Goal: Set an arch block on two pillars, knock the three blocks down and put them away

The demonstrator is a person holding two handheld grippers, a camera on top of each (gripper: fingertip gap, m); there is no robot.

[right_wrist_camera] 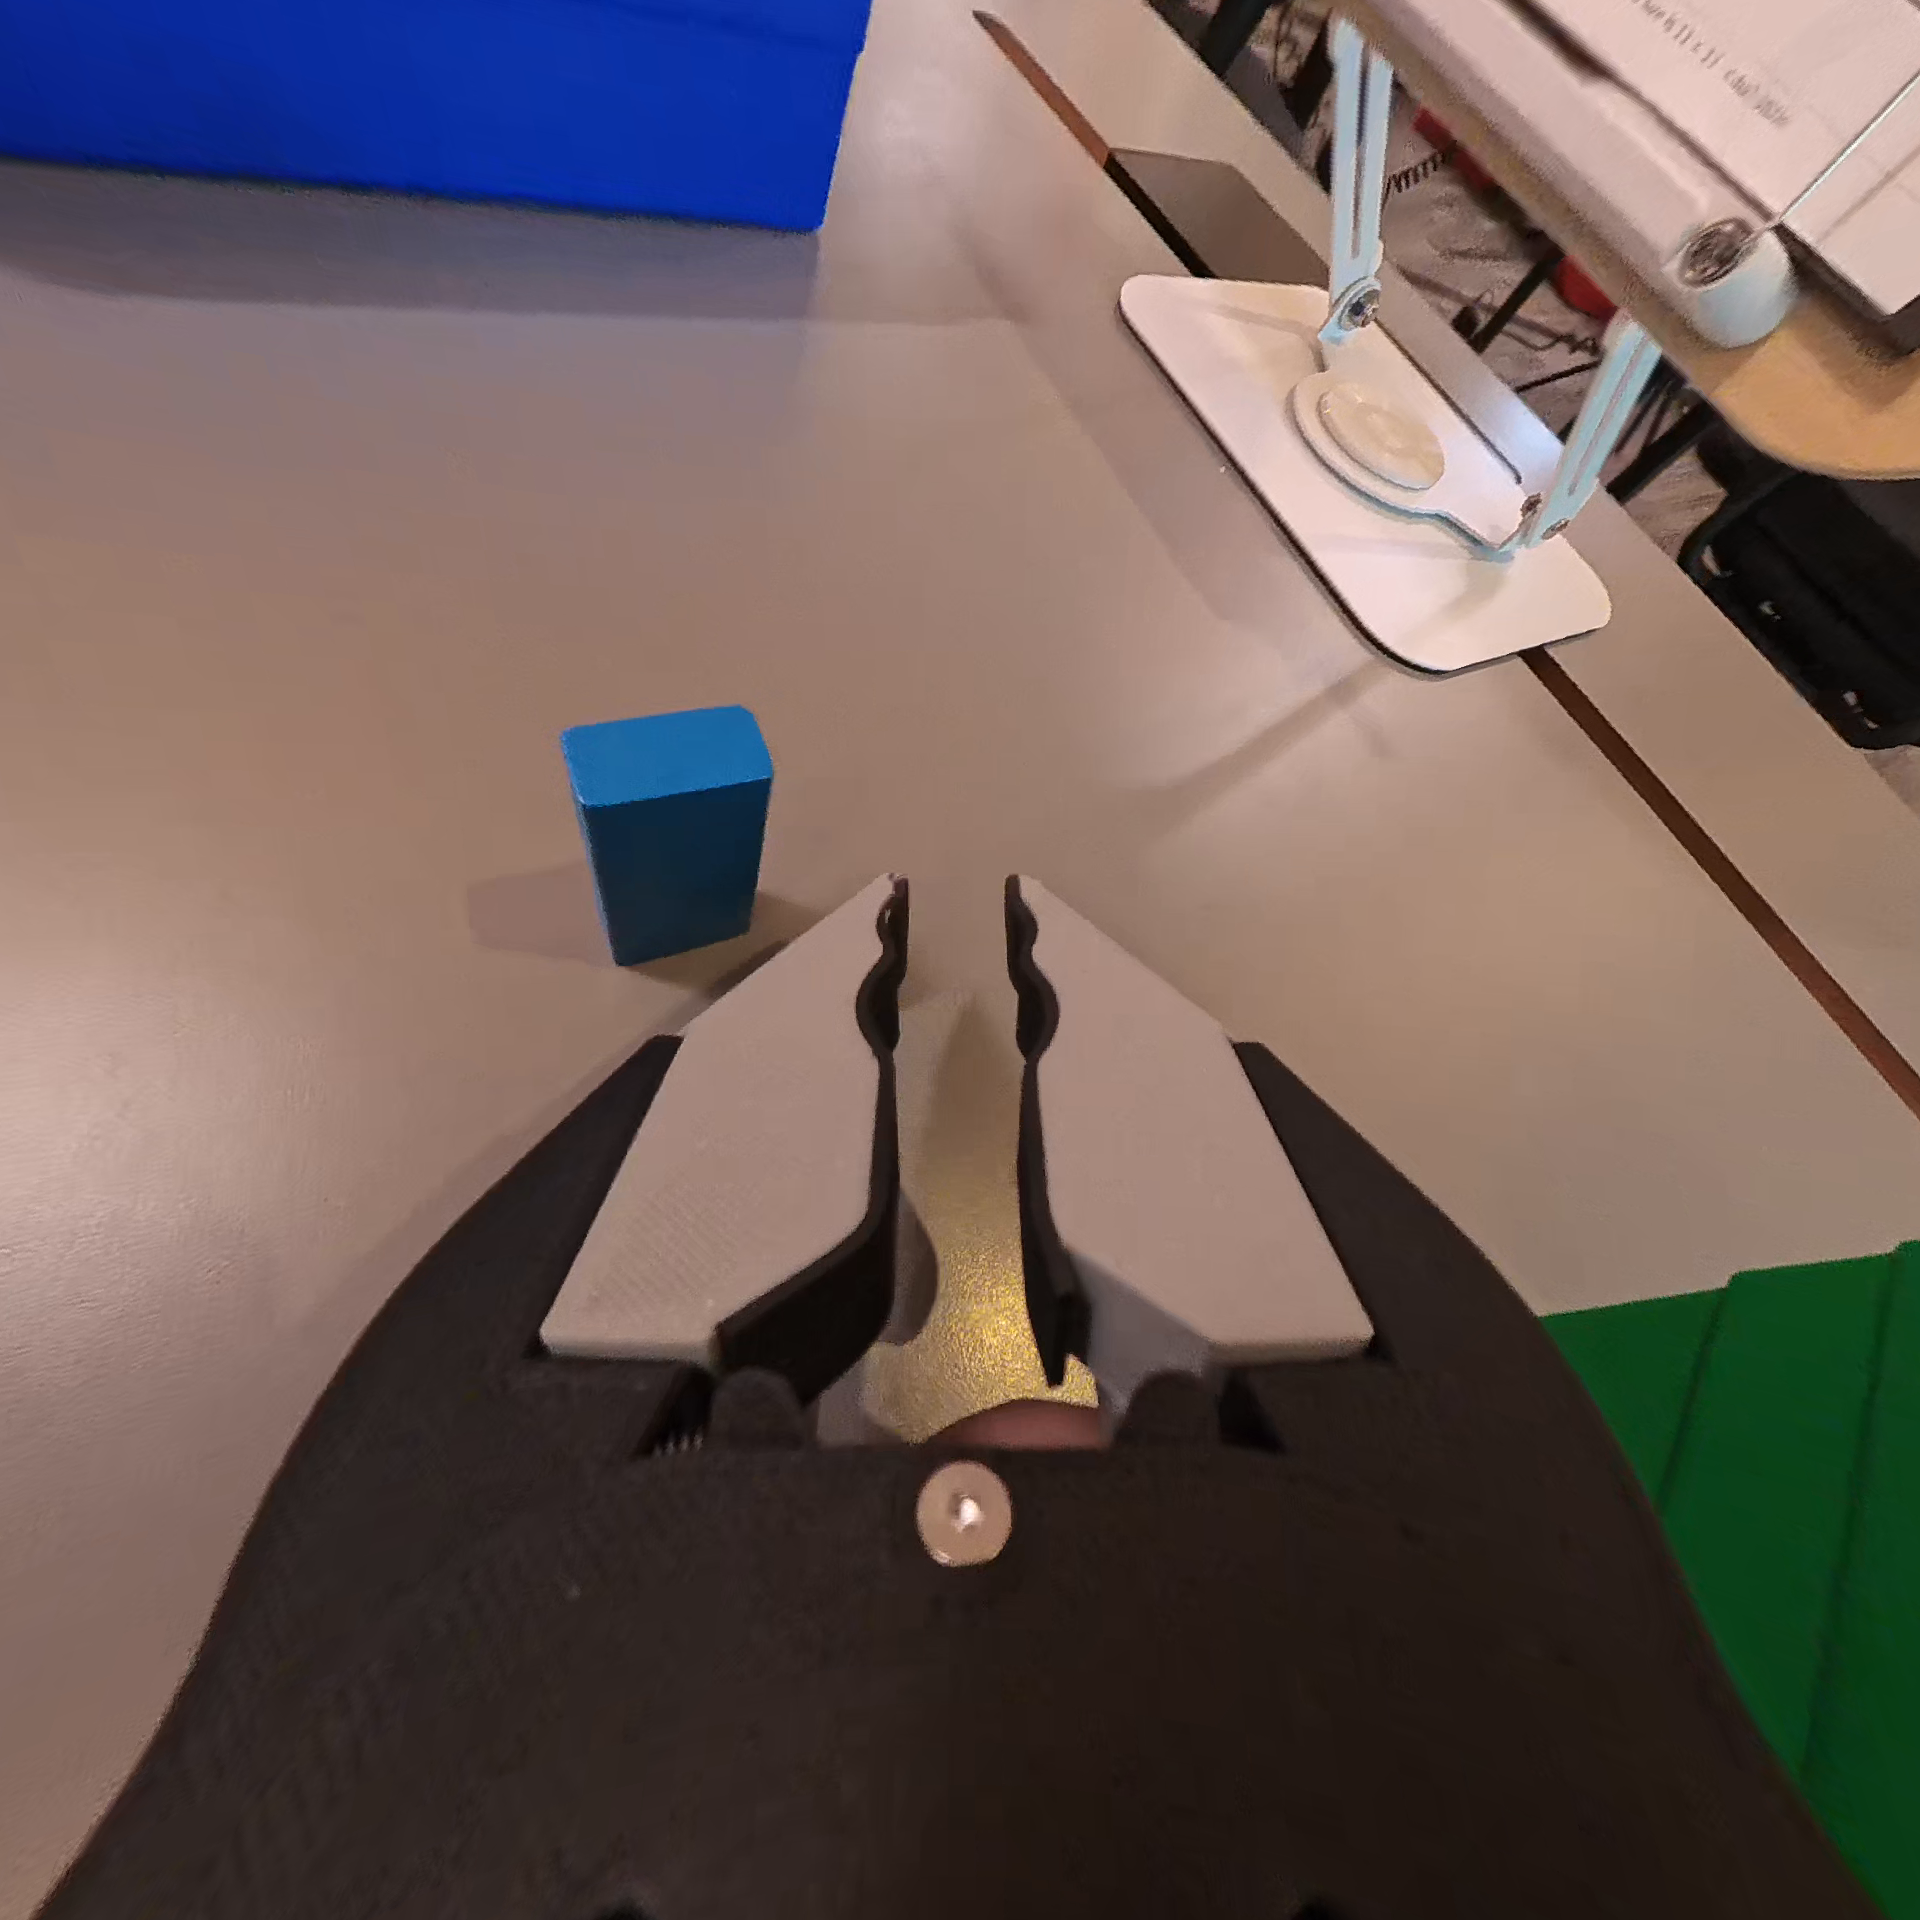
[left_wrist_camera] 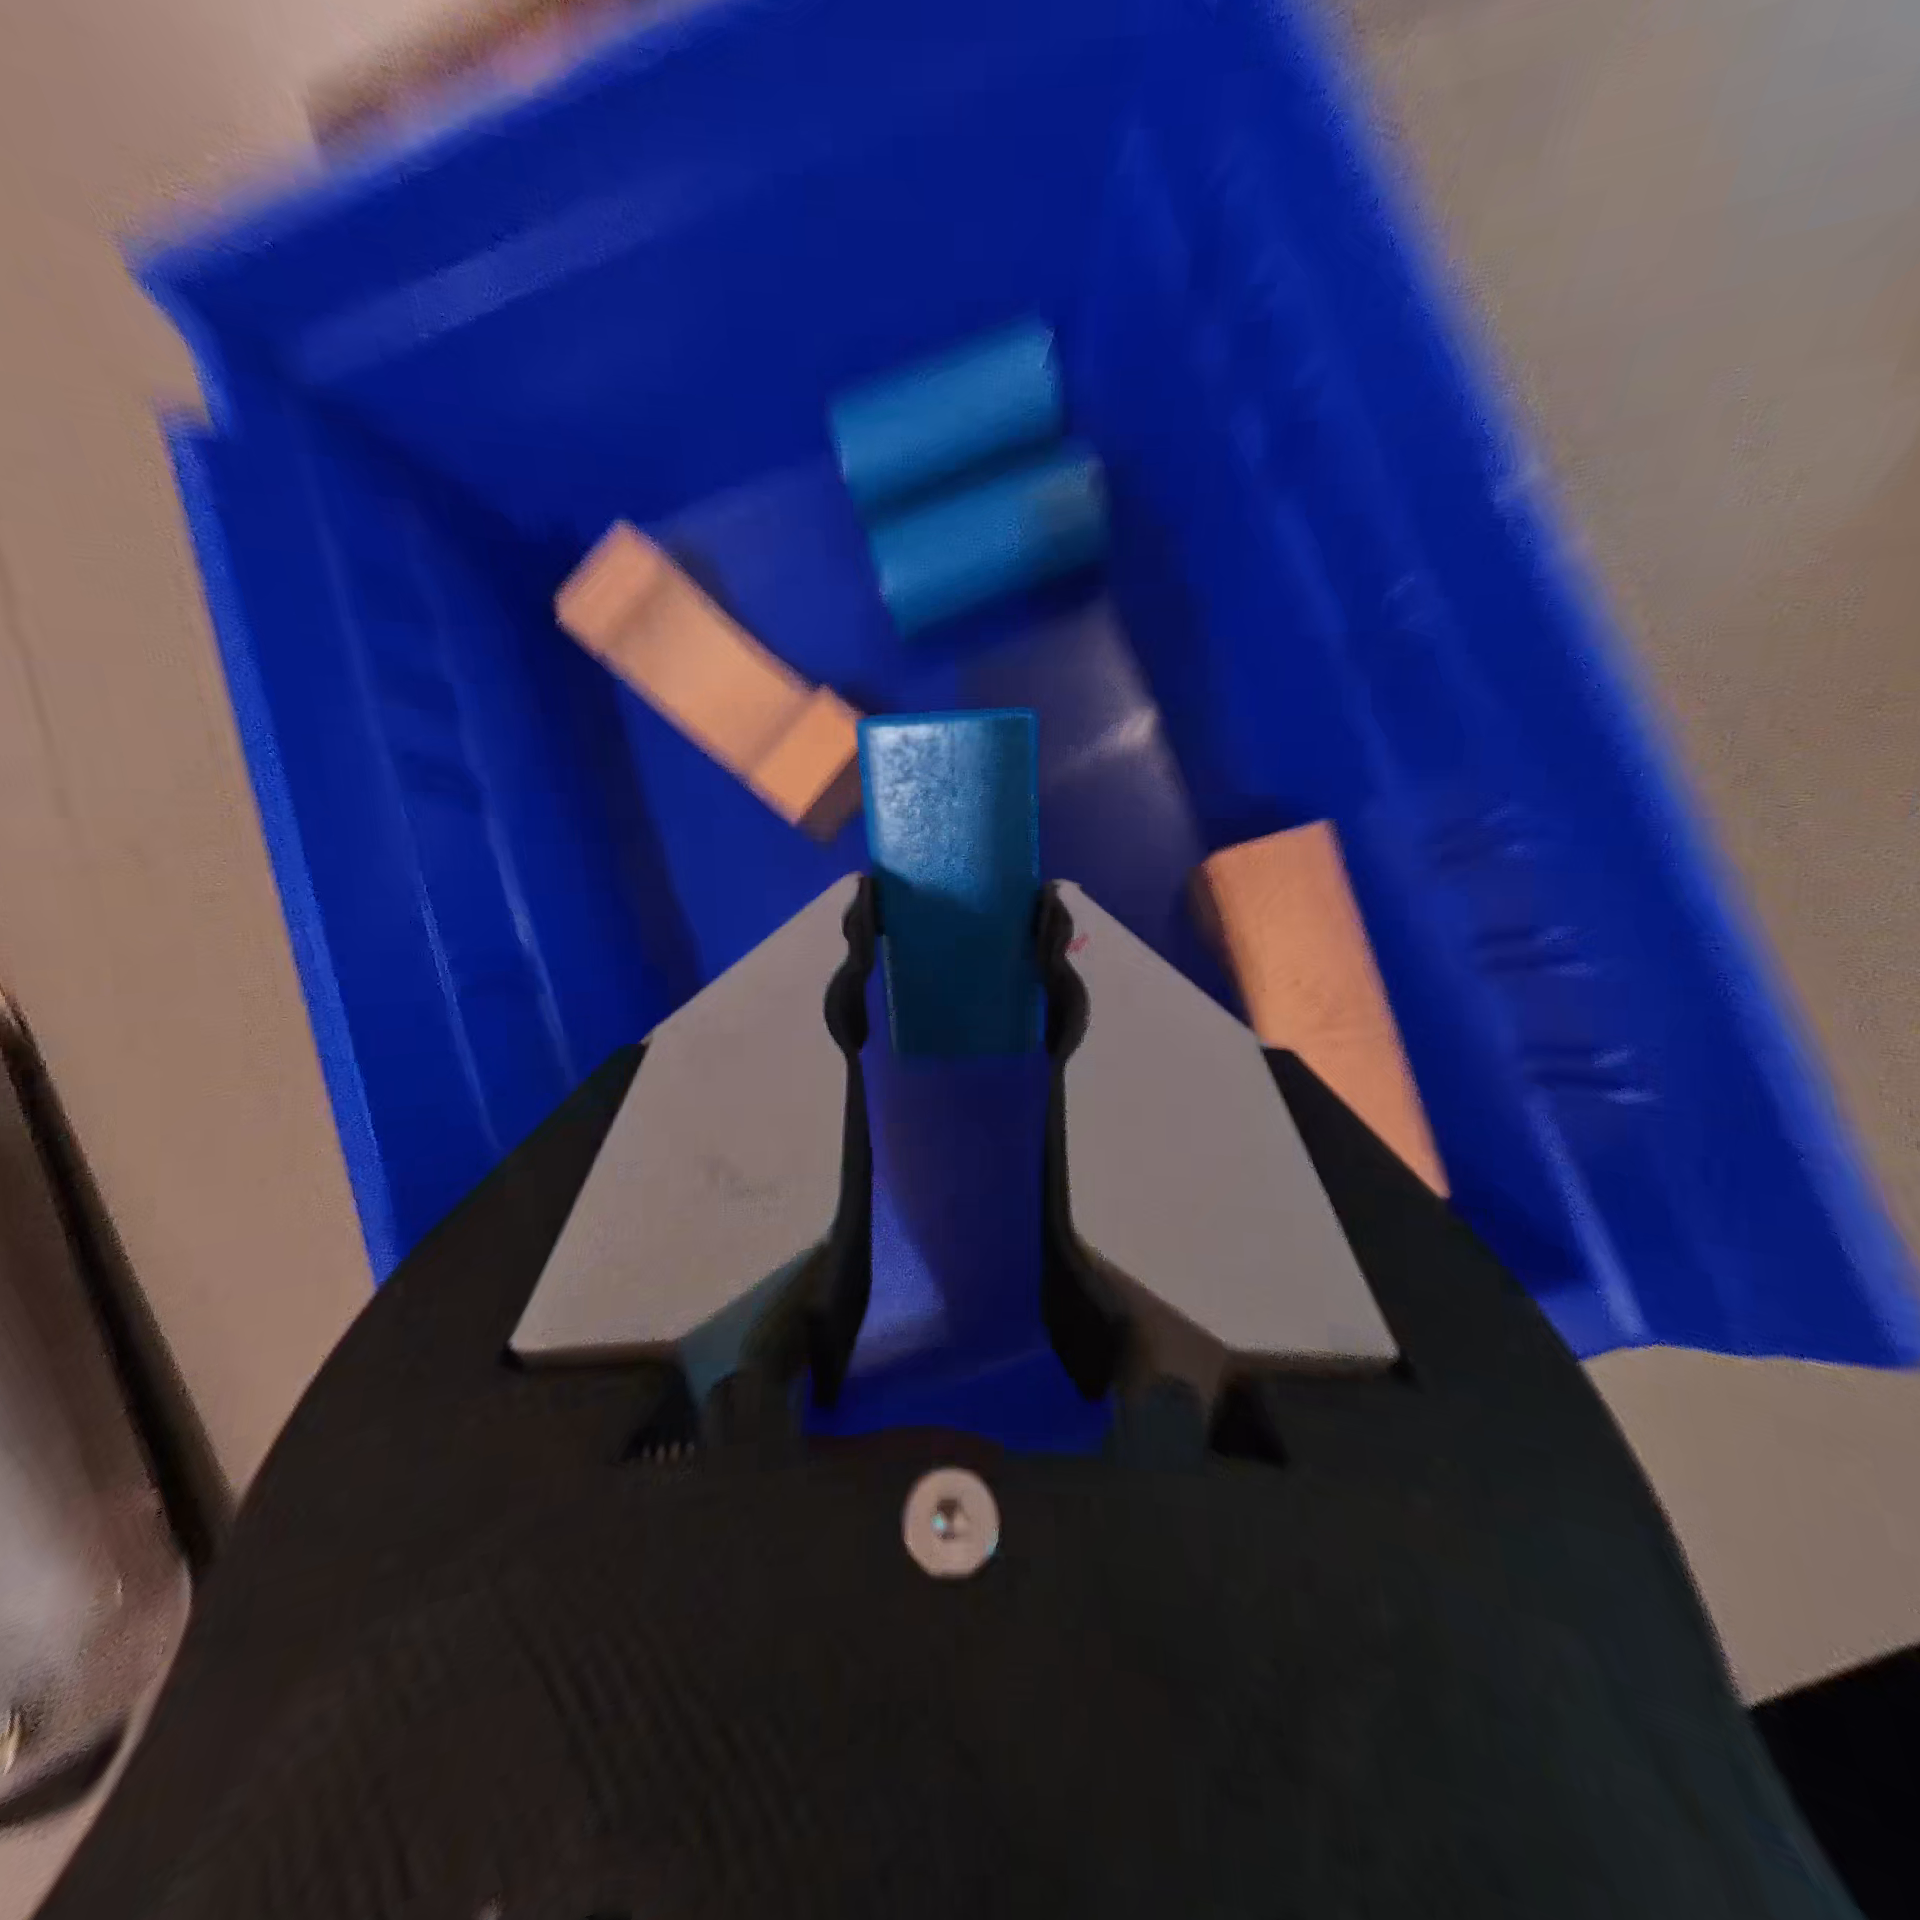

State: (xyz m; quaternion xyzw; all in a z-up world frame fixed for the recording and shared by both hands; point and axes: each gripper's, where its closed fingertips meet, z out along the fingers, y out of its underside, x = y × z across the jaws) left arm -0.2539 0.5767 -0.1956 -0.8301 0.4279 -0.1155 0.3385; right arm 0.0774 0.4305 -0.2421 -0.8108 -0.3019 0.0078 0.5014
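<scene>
blue bin | blue block | tan blocks | beige table

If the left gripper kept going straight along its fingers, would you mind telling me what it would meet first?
Probably the floor of the blue bin. The left gripper, shut on a blue block, points into it between a tan block and a blue arch block; blur leaves depth unclear.

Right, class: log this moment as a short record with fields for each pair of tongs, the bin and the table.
left tongs: shut on blue block, held over blue bin
right tongs: open, empty, above the table
bin contents: two tan blocks, one blue arch block
on table: one upright blue block, white stand
</scene>
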